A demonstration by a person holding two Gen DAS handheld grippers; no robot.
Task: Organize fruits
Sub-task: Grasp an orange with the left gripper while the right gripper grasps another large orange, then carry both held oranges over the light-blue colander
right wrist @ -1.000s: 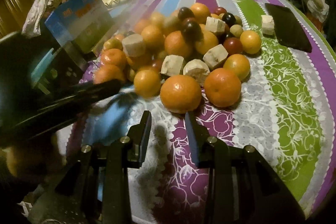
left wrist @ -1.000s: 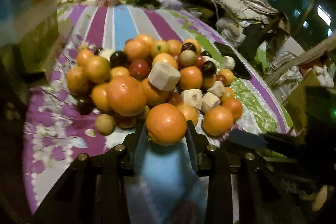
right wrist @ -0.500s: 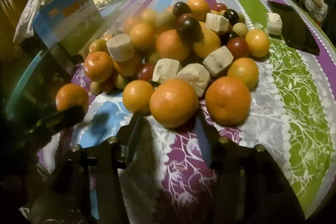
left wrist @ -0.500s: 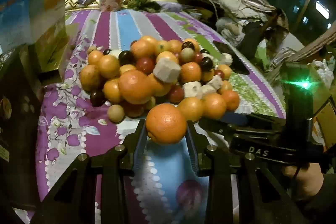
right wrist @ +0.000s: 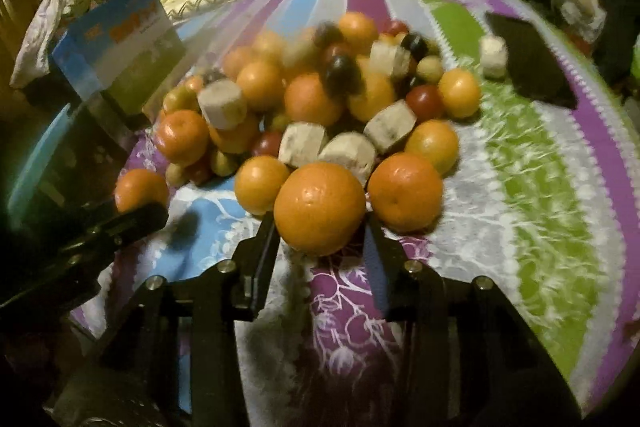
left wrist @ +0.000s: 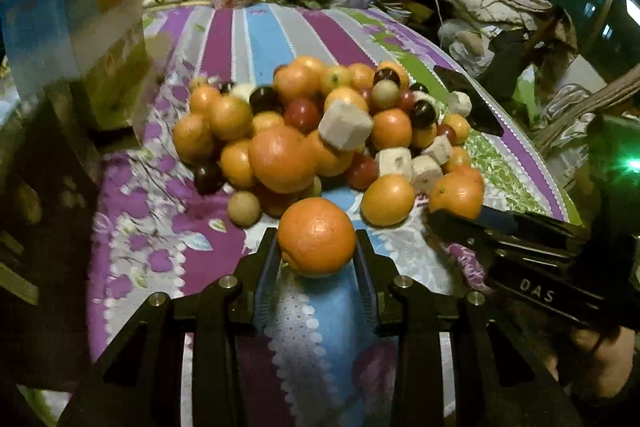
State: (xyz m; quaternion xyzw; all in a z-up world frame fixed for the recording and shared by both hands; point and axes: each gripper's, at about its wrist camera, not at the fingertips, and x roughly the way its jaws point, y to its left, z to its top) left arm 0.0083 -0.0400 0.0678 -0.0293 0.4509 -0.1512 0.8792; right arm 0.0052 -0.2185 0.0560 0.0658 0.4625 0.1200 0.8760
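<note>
A heap of fruit lies on a striped floral cloth: oranges, dark plums, red fruits and pale cut chunks. My left gripper is shut on an orange, held just above the cloth in front of the heap. It also shows in the right wrist view. My right gripper has its jaws on both sides of a large orange at the heap's near edge; whether they press it I cannot tell. The right gripper also shows in the left wrist view, its tips at an orange.
A blue and green box stands left of the heap and also shows in the right wrist view. A black phone lies on the cloth at the far right. Clutter and bedding lie beyond the cloth.
The left gripper has drawn back from the heap with its orange. The right gripper has moved forward until its jaws flank the large orange.
</note>
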